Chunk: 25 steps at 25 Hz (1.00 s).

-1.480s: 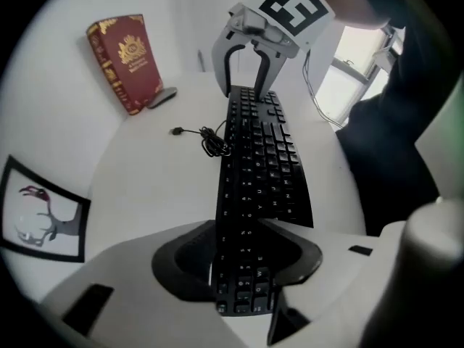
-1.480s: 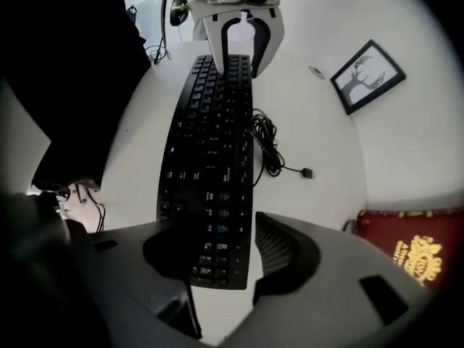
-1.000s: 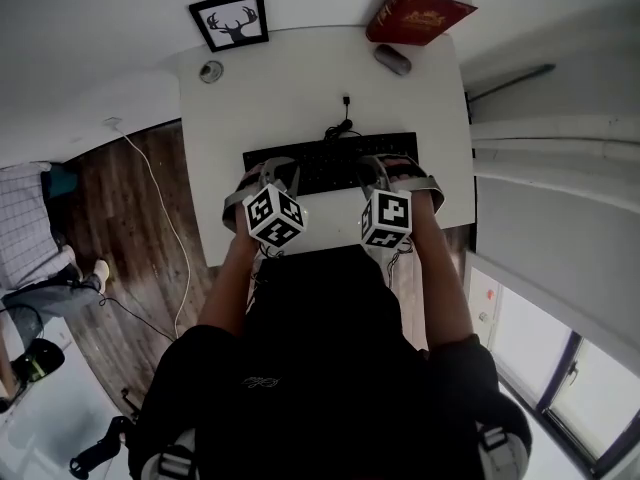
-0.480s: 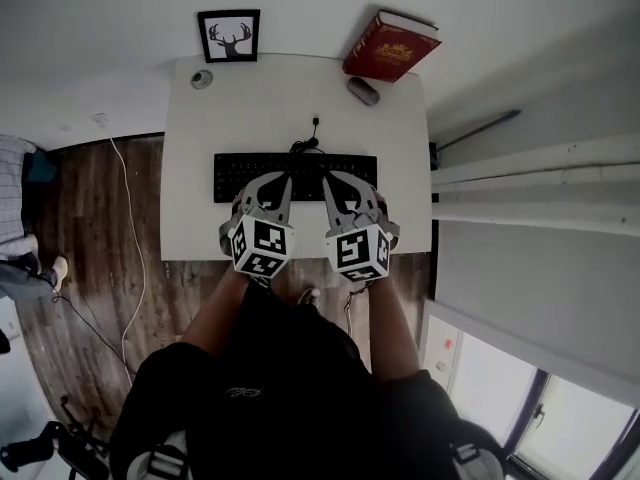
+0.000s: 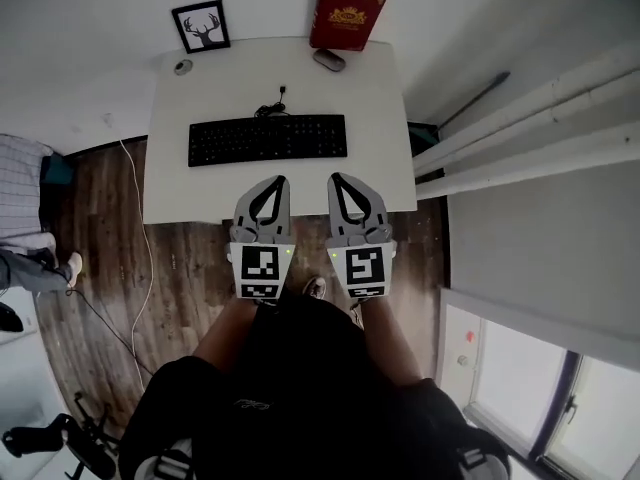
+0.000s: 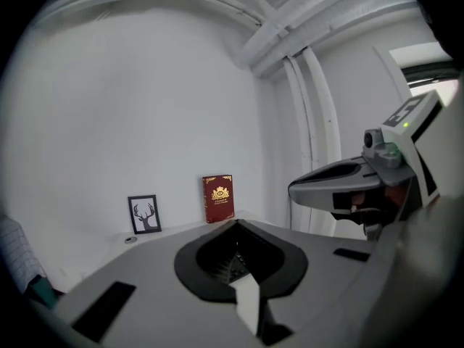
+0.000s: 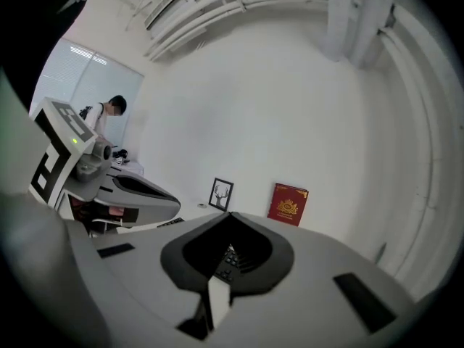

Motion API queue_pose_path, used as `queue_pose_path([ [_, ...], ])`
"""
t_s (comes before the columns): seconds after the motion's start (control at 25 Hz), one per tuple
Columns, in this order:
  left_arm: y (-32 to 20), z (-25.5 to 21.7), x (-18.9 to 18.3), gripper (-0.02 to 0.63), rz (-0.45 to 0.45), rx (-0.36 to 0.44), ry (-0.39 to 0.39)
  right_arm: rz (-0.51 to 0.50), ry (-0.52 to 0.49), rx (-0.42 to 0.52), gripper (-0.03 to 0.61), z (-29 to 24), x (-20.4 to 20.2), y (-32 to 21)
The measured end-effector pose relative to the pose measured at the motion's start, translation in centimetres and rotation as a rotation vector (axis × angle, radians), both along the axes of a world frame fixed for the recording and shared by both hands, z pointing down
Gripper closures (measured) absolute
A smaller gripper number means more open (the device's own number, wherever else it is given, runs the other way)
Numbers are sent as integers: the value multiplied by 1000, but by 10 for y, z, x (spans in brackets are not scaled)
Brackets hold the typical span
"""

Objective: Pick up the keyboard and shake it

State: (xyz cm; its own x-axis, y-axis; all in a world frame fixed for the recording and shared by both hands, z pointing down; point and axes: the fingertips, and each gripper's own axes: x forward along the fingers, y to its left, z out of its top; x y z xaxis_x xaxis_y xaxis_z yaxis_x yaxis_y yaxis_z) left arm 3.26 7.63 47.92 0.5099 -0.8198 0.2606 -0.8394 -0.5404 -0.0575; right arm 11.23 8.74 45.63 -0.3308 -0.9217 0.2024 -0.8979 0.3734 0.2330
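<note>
The black keyboard (image 5: 268, 139) lies flat across the middle of the white table (image 5: 375, 168), its cable (image 5: 270, 106) running toward the back. My left gripper (image 5: 284, 179) and right gripper (image 5: 334, 176) are side by side over the table's near edge, short of the keyboard and apart from it. Both are shut with nothing in them. In the left gripper view the closed left gripper (image 6: 235, 223) points at the back wall, and some keys (image 6: 232, 263) show through its frame. The right gripper view shows the same: the right gripper (image 7: 230, 214) is closed, with keys (image 7: 230, 258) below.
A red book (image 5: 347, 15) and a framed deer picture (image 5: 200, 26) lean on the back wall. A grey mouse (image 5: 328, 60) and a small round object (image 5: 183, 67) sit near them. White pipes (image 5: 520, 138) run at the right. A person (image 5: 30, 258) stands at left on the wood floor.
Both grippers have drawn back from over the keyboard's near side to the table's front edge, still shut. The keyboard stays on the table. The head view has shifted.
</note>
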Motion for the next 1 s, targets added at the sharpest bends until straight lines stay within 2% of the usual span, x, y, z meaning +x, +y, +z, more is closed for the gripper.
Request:
queue_pose_path([
  [0.28, 60, -10, 33, 611, 14, 48, -49, -29, -23, 42, 557, -7, 24, 56],
  [0.72, 94, -21, 53, 611, 44, 84, -101, -83, -20, 93, 557, -19, 30, 83],
  [1.0, 110, -16, 60, 611, 82, 66, -153, -105, -20, 77, 557, -16, 28, 94],
])
